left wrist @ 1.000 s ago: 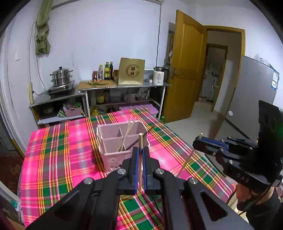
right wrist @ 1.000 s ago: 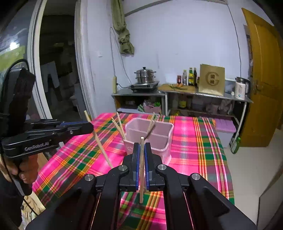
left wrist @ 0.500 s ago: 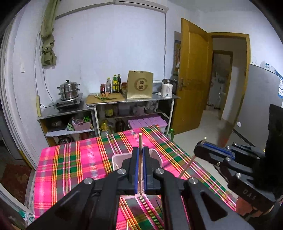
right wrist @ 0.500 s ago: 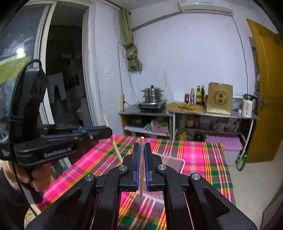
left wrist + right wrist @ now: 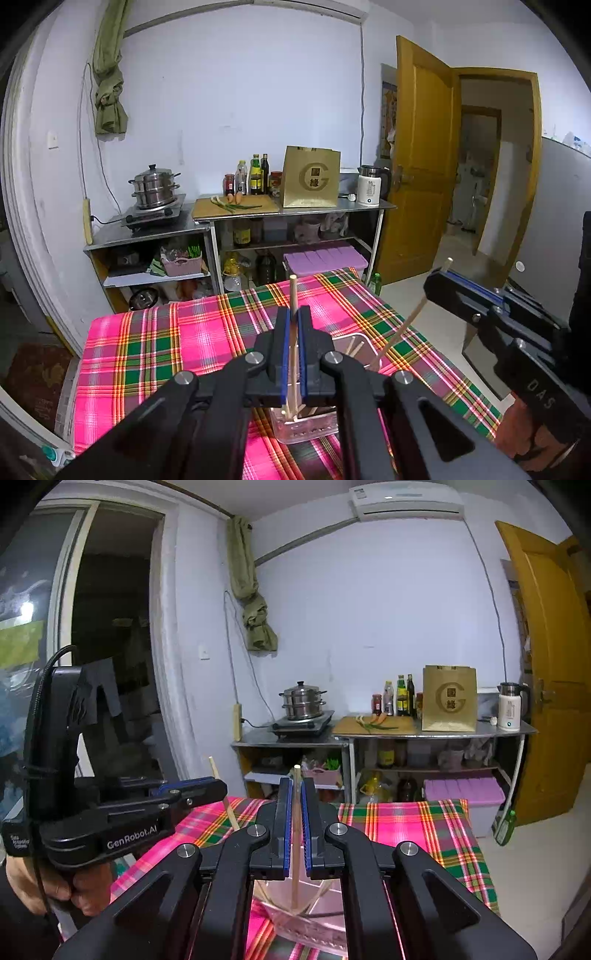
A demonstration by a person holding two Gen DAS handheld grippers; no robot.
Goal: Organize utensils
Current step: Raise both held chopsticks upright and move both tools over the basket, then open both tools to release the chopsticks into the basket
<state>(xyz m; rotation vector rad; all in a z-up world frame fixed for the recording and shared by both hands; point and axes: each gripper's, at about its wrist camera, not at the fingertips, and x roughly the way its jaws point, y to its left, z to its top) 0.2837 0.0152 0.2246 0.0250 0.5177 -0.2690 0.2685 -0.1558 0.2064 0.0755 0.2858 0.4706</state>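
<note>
My left gripper (image 5: 293, 314) is shut on an upright wooden chopstick (image 5: 293, 291). Its lower end hangs over the pink divided utensil holder (image 5: 314, 432), which stands on the plaid tablecloth (image 5: 166, 350) and has several chopsticks in it. My right gripper (image 5: 436, 282) comes in from the right, shut on a slanted chopstick (image 5: 406, 326) that points down towards the holder. In the right wrist view, the right gripper (image 5: 294, 786) clamps its chopstick (image 5: 295, 775) above the holder (image 5: 321, 923). There the left gripper (image 5: 218, 786) is at the left with its chopstick (image 5: 229, 812).
Metal shelves (image 5: 236, 218) stand against the far wall with a steamer pot (image 5: 155, 186), bottles, a paper bag (image 5: 312, 177) and a kettle (image 5: 369, 190). A yellow door (image 5: 421, 166) stands open at the right. A hand (image 5: 55, 886) grips the left handle.
Both grippers rose and moved forward with their chopsticks. The holder, ahead of the fingers a second ago, now sits beneath them, largely hidden. Both views tilted up towards the wall.
</note>
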